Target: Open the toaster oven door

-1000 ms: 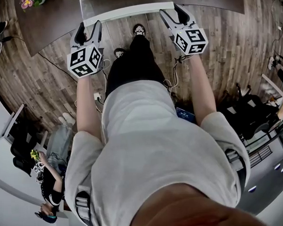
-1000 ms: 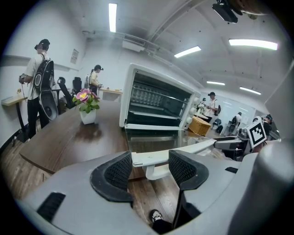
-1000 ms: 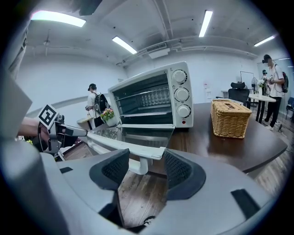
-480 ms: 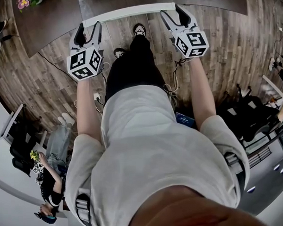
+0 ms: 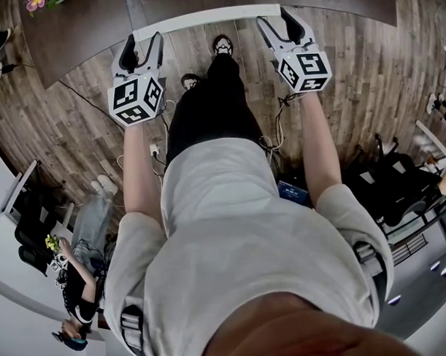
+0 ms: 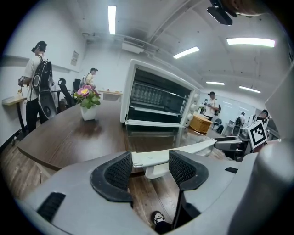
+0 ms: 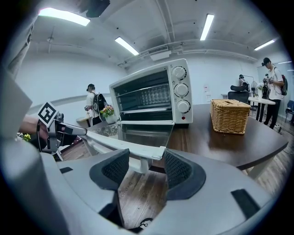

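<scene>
Door (image 6: 154,137): already swung down. The glass pane lies about level in front of the toaster oven (image 6: 158,98), out over the table (image 6: 64,137) edge. Judged: task essentially done, or at the end of its travel.

Handle (image 5: 203,17): white bar along the door's free edge, the part of the oven nearest both grippers. Long axis runs side to side, from one gripper to the other.

Left gripper (image 6: 149,167): jaws wide apart. The handle's left end sits in the gap between the pads and the bar passes on behind the inner jaw. The jaws open along the bar's length, not across its thickness, so this reads as straddling, not pinching. Cannot tell whether either pad touches the bar.

Right gripper (image 7: 141,169): same arrangement mirrored. Jaws wide apart, the handle's right end in the gap, its support post just beyond the tips.

Head view: both grippers are equally near, one at each end of the bar, with the oven straight ahead of both sets of tips beyond the pane.

Judgement: any further move depends on the bar lying crosswise to both grippers. Backing off means drawing straight away from it.

Containers:
- Oven cavity: wire racks visible, nothing seen on them.
- Wicker basket (image 7: 229,114), beyond and to the outer side of the right gripper: contents not visible.
- Flower pot (image 6: 87,110), beyond and to the outer side of the left gripper: holds flowers.
</scene>
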`<action>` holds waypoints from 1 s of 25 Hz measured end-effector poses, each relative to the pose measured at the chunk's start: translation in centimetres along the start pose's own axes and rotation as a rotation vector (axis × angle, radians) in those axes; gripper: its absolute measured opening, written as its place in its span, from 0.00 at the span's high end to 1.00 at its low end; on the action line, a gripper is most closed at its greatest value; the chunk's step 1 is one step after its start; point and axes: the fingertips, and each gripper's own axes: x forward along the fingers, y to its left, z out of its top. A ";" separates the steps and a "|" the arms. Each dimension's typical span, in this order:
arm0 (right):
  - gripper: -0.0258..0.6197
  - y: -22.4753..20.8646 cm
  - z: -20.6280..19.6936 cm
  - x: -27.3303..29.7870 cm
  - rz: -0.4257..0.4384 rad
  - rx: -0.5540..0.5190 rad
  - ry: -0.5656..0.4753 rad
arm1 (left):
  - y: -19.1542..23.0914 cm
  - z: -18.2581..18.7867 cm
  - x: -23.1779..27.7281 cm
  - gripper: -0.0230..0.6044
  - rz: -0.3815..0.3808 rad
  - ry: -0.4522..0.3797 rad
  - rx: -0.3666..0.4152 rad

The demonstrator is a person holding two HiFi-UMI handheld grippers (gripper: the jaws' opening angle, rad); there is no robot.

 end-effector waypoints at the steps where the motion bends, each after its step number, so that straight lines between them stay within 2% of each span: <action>1: 0.60 0.0 0.0 0.0 0.000 -0.001 -0.002 | 0.0 0.0 0.0 0.55 0.000 -0.007 -0.004; 12: 0.60 0.0 -0.9 0.4 -0.006 -0.010 0.009 | 0.2 -0.8 0.3 0.55 0.003 -0.012 -0.005; 25: 0.60 -0.3 -3.1 1.4 -0.027 -0.036 0.052 | 0.6 -2.8 1.6 0.55 0.001 0.036 -0.010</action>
